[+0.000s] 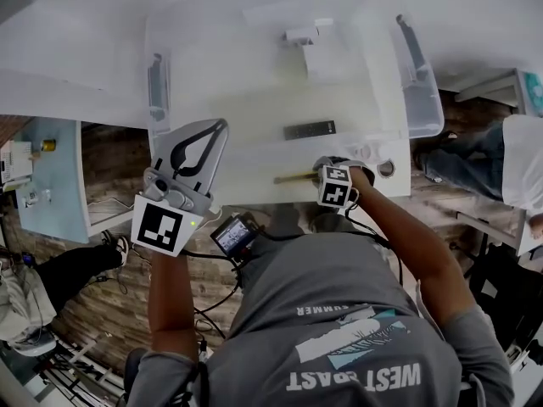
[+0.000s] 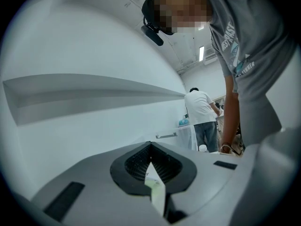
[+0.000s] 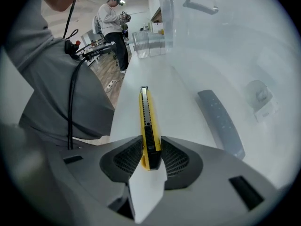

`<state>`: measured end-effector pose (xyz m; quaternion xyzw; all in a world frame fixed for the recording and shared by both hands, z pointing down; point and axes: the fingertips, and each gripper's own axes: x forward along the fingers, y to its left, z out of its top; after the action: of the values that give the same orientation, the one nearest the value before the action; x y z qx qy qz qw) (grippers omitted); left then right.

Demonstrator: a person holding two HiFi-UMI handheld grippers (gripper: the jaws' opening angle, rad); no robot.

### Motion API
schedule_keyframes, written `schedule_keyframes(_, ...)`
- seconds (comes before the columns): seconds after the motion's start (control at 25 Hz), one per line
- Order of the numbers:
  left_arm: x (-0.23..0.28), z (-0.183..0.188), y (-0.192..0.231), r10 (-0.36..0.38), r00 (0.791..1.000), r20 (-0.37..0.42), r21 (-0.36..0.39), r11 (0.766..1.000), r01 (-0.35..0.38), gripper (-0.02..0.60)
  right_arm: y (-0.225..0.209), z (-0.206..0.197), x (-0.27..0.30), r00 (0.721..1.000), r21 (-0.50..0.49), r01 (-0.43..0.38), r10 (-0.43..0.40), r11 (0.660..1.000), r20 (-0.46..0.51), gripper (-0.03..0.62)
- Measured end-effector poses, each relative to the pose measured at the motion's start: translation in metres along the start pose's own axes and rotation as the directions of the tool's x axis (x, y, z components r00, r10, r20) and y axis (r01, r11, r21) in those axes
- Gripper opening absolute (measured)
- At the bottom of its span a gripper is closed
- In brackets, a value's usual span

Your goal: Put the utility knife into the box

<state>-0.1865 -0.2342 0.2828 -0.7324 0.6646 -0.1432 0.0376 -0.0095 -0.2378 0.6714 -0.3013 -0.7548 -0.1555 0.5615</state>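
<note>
A yellow-and-black utility knife (image 3: 146, 112) lies lengthwise between the pads of my right gripper (image 3: 151, 147), which press on its near end. In the head view the knife (image 1: 295, 177) sticks out leftward from the right gripper (image 1: 322, 175), over the white strip beside the near wall of the clear plastic box (image 1: 161, 134). Whether it rests on the table I cannot tell. My left gripper (image 1: 222, 125) hovers at the box's near left corner. Its tips meet, and nothing sits between them (image 2: 150, 147).
Inside the box lie a dark remote-like bar (image 1: 309, 130) (image 3: 220, 121) and a small white fitting (image 1: 303, 35). The table's near edge (image 1: 280, 203) runs right behind my grippers. A light blue side table (image 1: 51, 176) stands left. A person in a white shirt (image 1: 522, 159) sits at the right.
</note>
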Motion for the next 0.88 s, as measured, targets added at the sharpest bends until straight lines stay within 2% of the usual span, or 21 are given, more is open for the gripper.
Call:
schedule_keyframes(0.12, -0.003, -0.002, 0.003, 0.007, 1.000, -0.011, -0.003, 1.000, -0.007, 0.009, 0.002, 0.001, 0.003, 0.999, -0.070, -0.004, 0.002, 0.998, -0.034, 0.133)
schedule_keyframes(0.2, -0.006, -0.005, 0.004, 0.013, 1.000, -0.015, -0.007, 1.000, -0.014, 0.009, 0.009, 0.004, 0.008, 0.998, -0.170, -0.024, 0.013, 0.985, -0.066, 0.219)
schedule_keyframes(0.24, -0.007, -0.006, 0.004, 0.016, 1.000, -0.018, -0.009, 1.000, -0.016, 0.009, 0.012, 0.006, 0.011, 0.997, -0.201, -0.039, 0.024, 0.979, -0.079, 0.229)
schedule_keyframes(0.32, -0.008, -0.007, 0.005, 0.022, 1.000, -0.018, -0.013, 1.000, -0.022, 0.009, 0.012, 0.007, 0.014, 0.996, -0.197, -0.060, 0.044, 0.979, -0.084, 0.241)
schedule_keyframes(0.4, -0.009, -0.007, 0.006, 0.025, 1.000, -0.015, -0.013, 1.000, -0.026, 0.009, 0.008, 0.009, 0.012, 0.995, -0.155, -0.070, 0.059, 0.985, -0.076, 0.121)
schedule_keyframes(0.6, -0.011, -0.009, 0.009, 0.033, 0.999, -0.014, -0.019, 0.999, -0.033, 0.009, 0.015, 0.014, 0.001, 0.994, -0.168, -0.076, 0.062, 0.983, -0.087, 0.120)
schedule_keyframes(0.88, -0.021, -0.015, 0.024, 0.064, 0.998, 0.000, -0.028, 0.998, -0.064, 0.009, 0.023, 0.061, -0.075, 0.998, -0.189, -0.011, 0.021, 0.982, 0.051, 0.121)
